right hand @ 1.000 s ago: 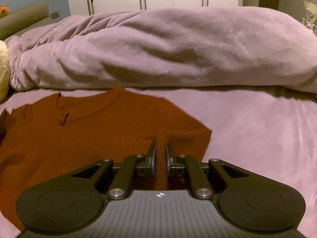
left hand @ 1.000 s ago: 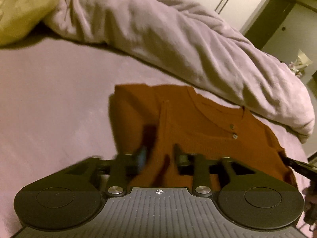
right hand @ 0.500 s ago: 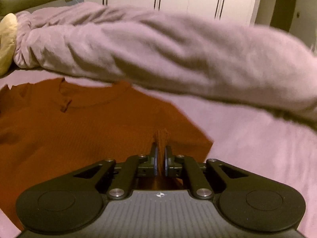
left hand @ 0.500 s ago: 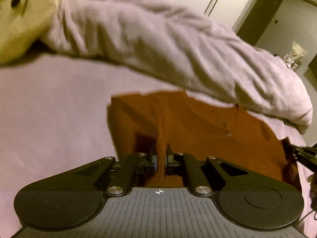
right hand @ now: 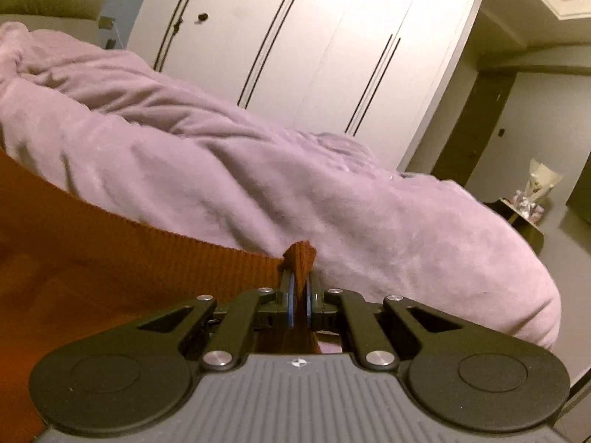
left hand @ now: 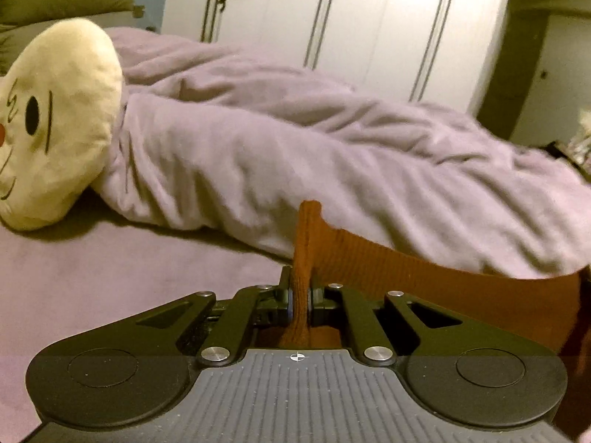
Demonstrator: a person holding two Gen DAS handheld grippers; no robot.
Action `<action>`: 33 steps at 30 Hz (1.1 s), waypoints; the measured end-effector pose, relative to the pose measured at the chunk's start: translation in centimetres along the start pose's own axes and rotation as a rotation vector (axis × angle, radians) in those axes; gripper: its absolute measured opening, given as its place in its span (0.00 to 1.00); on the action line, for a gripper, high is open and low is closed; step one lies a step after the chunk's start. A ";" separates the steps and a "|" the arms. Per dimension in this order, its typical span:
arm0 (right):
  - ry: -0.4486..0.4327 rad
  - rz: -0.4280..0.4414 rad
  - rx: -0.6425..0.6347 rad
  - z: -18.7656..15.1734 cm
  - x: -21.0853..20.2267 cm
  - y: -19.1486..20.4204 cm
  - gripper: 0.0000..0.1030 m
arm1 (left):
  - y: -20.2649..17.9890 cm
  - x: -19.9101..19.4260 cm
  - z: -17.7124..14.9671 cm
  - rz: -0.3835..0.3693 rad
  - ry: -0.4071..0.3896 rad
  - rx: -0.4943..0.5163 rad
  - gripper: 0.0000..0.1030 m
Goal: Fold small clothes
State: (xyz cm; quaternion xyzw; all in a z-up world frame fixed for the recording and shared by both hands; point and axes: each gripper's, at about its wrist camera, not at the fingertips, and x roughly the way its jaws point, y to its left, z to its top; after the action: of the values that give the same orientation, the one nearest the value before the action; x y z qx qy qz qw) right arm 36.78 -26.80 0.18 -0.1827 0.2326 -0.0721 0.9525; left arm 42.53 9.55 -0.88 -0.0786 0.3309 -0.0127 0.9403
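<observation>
Left gripper (left hand: 300, 301) and right gripper (right hand: 299, 301) each pinch the rust-orange knit sweater (left hand: 424, 277) at frame centre, its edge spanning between them.

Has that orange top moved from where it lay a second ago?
Yes. The orange top has gone up: its hem, pinched by the left gripper and right gripper, now stands against the rumpled purple duvet instead of lying on the sheet.

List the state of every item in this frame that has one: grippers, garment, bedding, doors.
left gripper: shut on the sweater's edge.
right gripper: shut on the sweater's other corner.
rust sweater: lifted, stretched between both grippers.
lilac duvet: bunched in a heap on the bed.
plush pillow: lying against the duvet.
wardrobe doors: closed.
</observation>
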 end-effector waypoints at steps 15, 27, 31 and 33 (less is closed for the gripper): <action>0.221 0.148 0.484 -11.0 -5.2 -6.1 0.18 | 6.7 -5.9 -10.4 -0.018 0.139 -0.235 0.75; 0.277 0.265 0.736 -15.3 -9.9 -5.8 0.42 | 4.7 -9.2 -14.0 -0.104 0.187 -0.221 0.78; 0.337 0.331 0.891 -17.2 -9.4 -6.6 0.42 | 4.9 -8.8 -13.9 -0.115 0.192 -0.261 0.78; 0.343 0.387 0.992 -18.2 -8.7 -7.0 0.42 | 5.3 -8.5 -13.8 -0.120 0.190 -0.305 0.74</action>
State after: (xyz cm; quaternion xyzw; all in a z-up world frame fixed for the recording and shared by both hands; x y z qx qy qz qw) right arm 20.18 -37.04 -8.53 0.3477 0.3519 -0.0255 0.8687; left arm 27.16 13.51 -7.03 -0.2384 0.4111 -0.0259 0.8795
